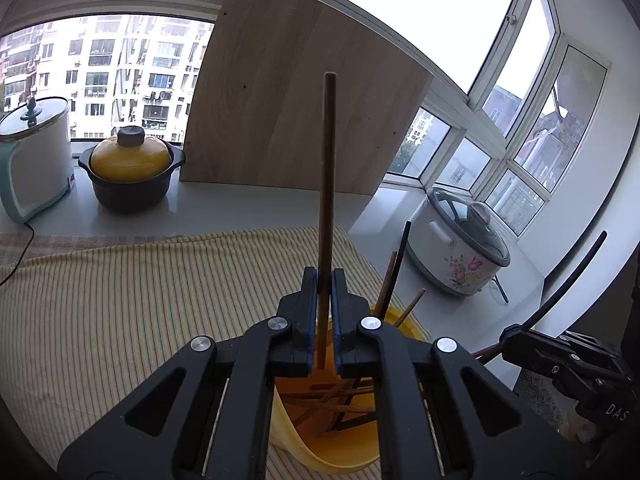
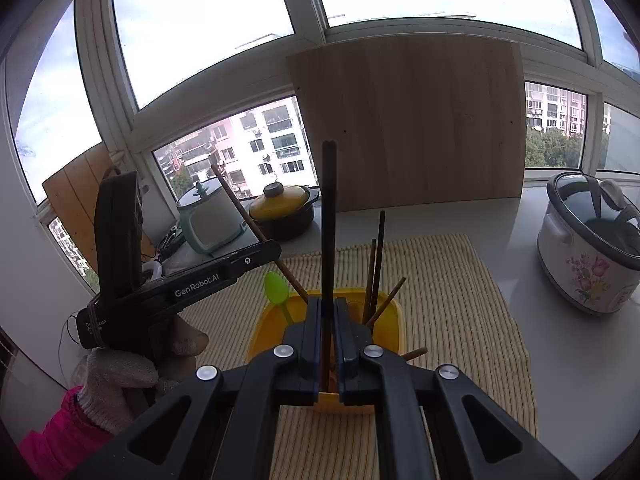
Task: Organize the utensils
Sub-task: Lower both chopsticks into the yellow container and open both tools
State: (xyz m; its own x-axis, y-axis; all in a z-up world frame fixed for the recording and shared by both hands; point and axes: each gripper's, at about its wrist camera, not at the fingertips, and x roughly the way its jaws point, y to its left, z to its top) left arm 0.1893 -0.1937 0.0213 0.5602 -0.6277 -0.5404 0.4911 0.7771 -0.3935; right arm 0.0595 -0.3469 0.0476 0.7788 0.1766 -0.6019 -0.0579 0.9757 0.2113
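My left gripper (image 1: pixel 324 280) is shut on a brown wooden chopstick (image 1: pixel 327 168) that stands upright over a yellow plastic bin (image 1: pixel 344 452). Several brown chopsticks (image 1: pixel 340 400) lie crossed inside the bin. My right gripper (image 2: pixel 328 306) is shut on a black chopstick (image 2: pixel 329 216), upright over the same yellow bin (image 2: pixel 272 320). A green plastic spoon (image 2: pixel 277 288) and several chopsticks (image 2: pixel 376 272) stand in the bin. The left gripper (image 2: pixel 276 250) shows in the right wrist view with its brown chopstick (image 2: pixel 240 208). The right gripper's body (image 1: pixel 568 364) shows at the right of the left wrist view with its black chopstick (image 1: pixel 572 276).
The bin sits on a yellow striped cloth (image 2: pixel 460 320) on a white counter. A wooden board (image 2: pixel 408 120) leans against the window. A floral rice cooker (image 2: pixel 588 244) stands right; a yellow-lidded black pot (image 2: pixel 284 212) and a white-and-teal cooker (image 2: pixel 208 216) stand left.
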